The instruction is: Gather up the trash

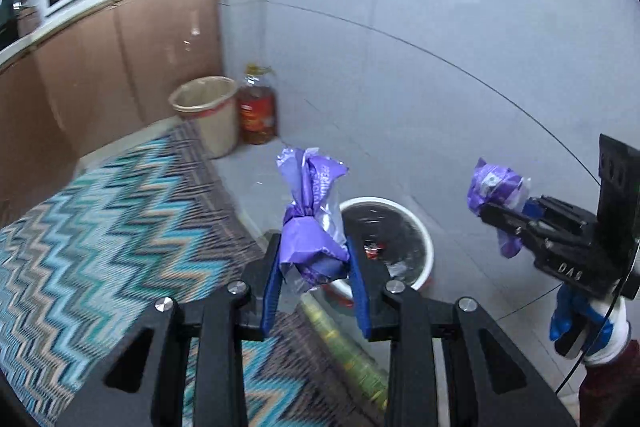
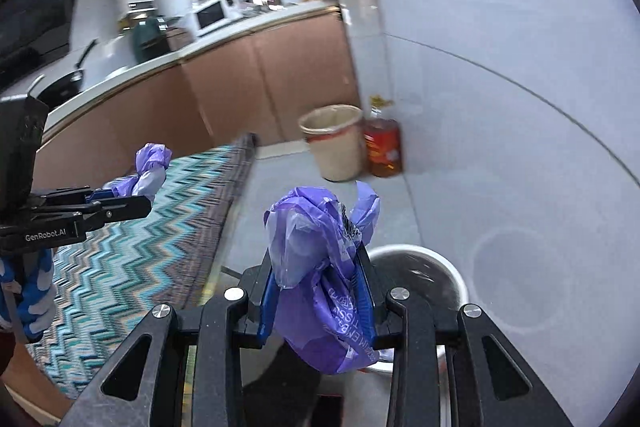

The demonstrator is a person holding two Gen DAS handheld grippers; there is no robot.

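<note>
left gripper (image 1: 312,267): jaws clamped, tilted down | right gripper (image 2: 318,301): same

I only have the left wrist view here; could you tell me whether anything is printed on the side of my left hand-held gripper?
Observer: Yes. The right wrist view shows the left hand-held gripper from the side, with "GenRobot.AI" lettered on its body.
Operator: Thank you. Is there cookware on the counter?
Observer: A dark frying pan sits on the counter, at the left of that view.
Operator: And how much of the right hand-held gripper's wrapper can you see?
Observer: The whole crumpled purple wrapper is clamped between the blue pads of the right hand-held gripper, and part of it hangs below them.
</note>
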